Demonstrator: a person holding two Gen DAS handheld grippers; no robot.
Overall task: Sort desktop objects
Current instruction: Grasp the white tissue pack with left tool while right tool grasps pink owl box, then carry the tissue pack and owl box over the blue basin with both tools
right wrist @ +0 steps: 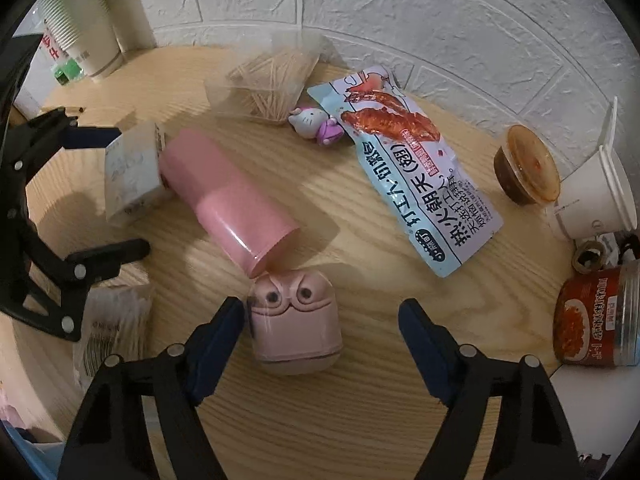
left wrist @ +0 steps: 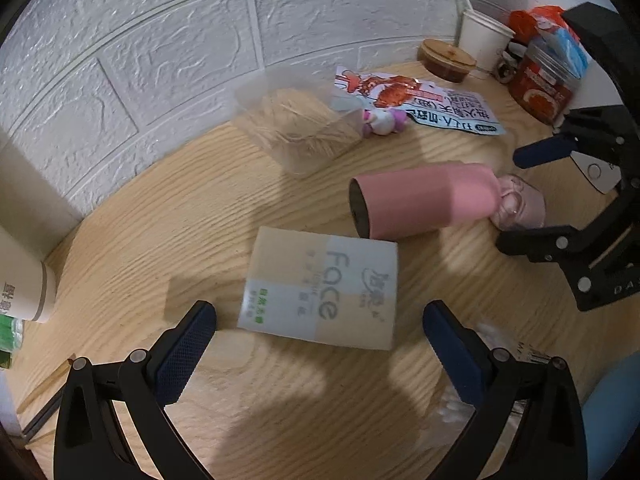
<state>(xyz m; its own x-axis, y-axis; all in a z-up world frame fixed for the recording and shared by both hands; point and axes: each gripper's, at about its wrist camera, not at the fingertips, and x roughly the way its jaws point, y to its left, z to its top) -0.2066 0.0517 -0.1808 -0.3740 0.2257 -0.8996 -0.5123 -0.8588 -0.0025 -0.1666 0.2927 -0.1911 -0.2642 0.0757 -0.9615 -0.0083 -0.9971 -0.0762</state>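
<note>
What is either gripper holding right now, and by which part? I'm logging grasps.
Nothing is held. The left gripper stands open around the tissue pack; the right gripper is open around the pink cap, pads not pressing.

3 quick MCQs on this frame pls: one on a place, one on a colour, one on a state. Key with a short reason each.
1. The small cat figurine lies:
A) beside the toothpick box
B) inside the paper cup
C) on the red jar

2. The lying bottle is:
A) blue
B) pink
C) green

3. The right gripper is:
A) clamped on the snack pouch
B) open around the pink face-shaped cap
C) out of view

Key: A, it touches the box's corner; B, body pink throughout; B, its right finger stands clear of the cap.
</note>
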